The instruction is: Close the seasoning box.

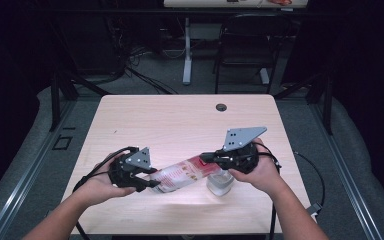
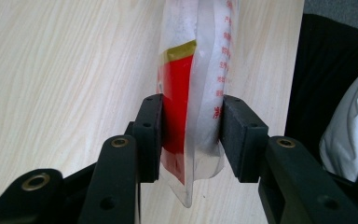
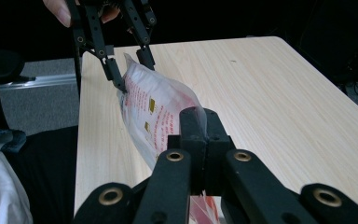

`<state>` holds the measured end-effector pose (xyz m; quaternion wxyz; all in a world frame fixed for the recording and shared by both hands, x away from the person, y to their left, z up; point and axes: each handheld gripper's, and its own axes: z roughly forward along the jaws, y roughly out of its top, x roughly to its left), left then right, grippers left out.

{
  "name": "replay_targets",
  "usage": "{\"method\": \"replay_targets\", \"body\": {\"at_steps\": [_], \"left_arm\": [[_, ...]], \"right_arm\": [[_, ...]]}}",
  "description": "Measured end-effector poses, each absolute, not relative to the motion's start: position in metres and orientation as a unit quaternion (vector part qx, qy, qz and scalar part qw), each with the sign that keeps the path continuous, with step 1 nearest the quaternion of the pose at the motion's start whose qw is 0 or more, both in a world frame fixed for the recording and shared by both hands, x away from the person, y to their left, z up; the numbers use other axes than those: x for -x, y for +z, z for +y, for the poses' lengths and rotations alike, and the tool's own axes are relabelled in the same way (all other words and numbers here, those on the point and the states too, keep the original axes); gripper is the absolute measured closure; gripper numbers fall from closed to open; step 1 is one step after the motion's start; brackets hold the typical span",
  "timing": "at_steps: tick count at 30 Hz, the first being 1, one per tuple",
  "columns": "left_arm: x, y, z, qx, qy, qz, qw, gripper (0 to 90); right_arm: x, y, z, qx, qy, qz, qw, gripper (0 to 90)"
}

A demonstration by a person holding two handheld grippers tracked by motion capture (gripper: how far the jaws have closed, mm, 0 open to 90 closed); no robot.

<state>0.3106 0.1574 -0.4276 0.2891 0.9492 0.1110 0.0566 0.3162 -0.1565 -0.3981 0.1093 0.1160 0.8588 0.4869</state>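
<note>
A clear plastic bag with red print and a red label hangs stretched between my two grippers, low over the near part of the table. My left gripper is shut on its left end; in the left gripper view both pads press the bag between the jaws of that gripper. My right gripper is shut on the opposite end. In the right gripper view its jaws pinch the thin edge of the bag, with the left gripper clamping the far end.
A small clear plastic thing lies on the light wood table just under my right hand. A round cable hole sits near the far edge. Beyond the table stand a black chair and another desk's leg.
</note>
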Motion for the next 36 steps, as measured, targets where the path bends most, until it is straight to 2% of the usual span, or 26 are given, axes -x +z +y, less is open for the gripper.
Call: {"method": "replay_targets", "body": {"at_steps": [36], "left_arm": [[-0.316, -0.403, 0.152, -0.947, 0.051, 0.112, 0.296, 68.5]], "right_arm": [[-0.316, -0.408, -0.178, -0.151, 0.534, 0.827, 0.094, 90.0]]}}
